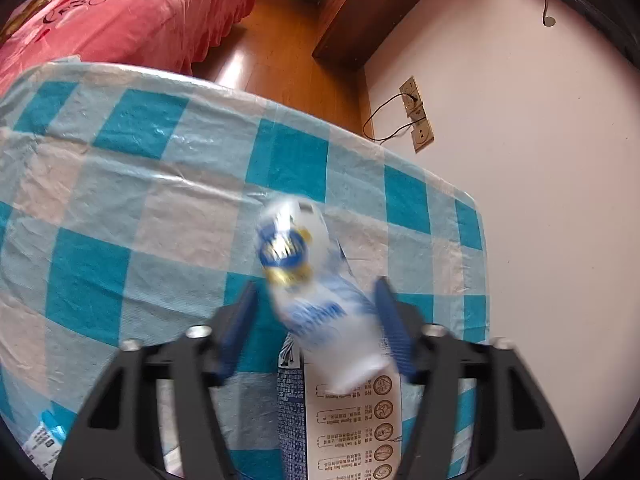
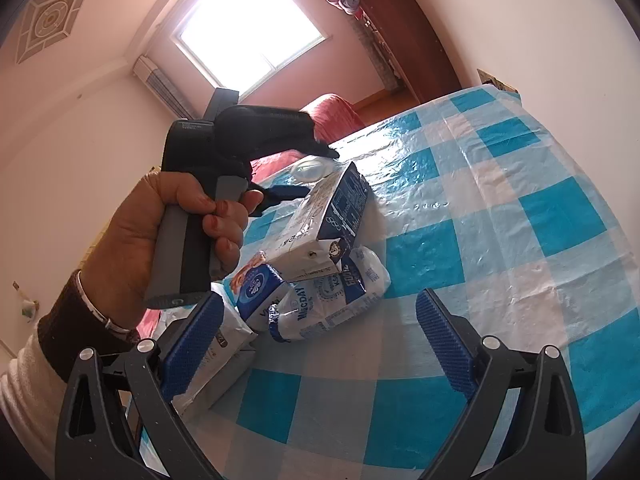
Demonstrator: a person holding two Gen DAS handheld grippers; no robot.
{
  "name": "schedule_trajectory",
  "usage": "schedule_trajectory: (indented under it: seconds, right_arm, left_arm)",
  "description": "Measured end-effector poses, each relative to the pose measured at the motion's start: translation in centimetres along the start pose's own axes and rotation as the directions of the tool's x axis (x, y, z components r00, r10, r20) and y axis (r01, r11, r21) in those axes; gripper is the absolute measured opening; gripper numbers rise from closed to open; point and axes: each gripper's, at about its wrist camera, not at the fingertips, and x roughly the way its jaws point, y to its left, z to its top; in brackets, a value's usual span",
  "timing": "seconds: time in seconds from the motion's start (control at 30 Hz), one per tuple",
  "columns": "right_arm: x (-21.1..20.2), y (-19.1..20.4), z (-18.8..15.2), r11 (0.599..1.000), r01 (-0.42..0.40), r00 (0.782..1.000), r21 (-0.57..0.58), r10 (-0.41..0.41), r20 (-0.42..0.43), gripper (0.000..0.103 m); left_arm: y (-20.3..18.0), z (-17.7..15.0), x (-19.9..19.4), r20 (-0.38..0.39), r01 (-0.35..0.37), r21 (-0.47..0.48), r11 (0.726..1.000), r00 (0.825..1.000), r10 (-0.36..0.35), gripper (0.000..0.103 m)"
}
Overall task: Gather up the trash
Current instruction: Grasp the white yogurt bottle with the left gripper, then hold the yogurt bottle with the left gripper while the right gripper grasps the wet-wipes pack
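Trash pile (image 2: 320,280) on checkered table (image 2: 520,220); left gripper (image 1: 316,316), right gripper (image 2: 320,328) jaws both spread.

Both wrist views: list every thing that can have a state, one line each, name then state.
Left gripper: open, a blurred white-and-blue packet between its fingers, grip not clear.
Right gripper: open, empty, above the table.
White-and-blue packet: motion-blurred, crumpled.
Milk carton: lying on its side.
Tissue pack: lying in the trash pile.
Checked tablecloth: spread out, wrinkled.
Wall socket: cable plugged in.
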Motion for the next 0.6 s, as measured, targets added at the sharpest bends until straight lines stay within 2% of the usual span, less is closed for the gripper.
schedule_trajectory:
  seconds: [0.07, 0.1, 0.23, 0.6]
  right_arm:
    - [0.1, -0.1, -0.1, 1.000, 0.001, 1.000, -0.001, -0.001, -0.005, 0.096]
    - [0.3, -0.1, -0.2, 1.000, 0.000, 1.000, -0.004, 0.000, -0.010, 0.096]
    - [1.1, 0.0, -0.4, 1.000, 0.011, 0.999, -0.022, -0.012, -0.040, 0.096]
    - [2.0, 0.3, -0.6, 0.999, 0.010, 0.997, -0.046, -0.014, -0.079, 0.096]
  left_arm:
    - [0.4, -0.3, 0.3, -0.010, 0.000, -0.011, 1.000, 1.000, 0.000, 0.030]
    - [0.6, -0.5, 0.3, 0.000, 0.002, -0.015, 1.000, 1.000, -0.002, 0.028]
    - [1.2, -0.9, 0.0, 0.018, 0.017, -0.018, 1.000, 1.000, -0.016, 0.027]
    - [2.3, -2.7, -3.7, 0.054, 0.036, 0.065, 0.997, 0.998, -0.039, 0.027]
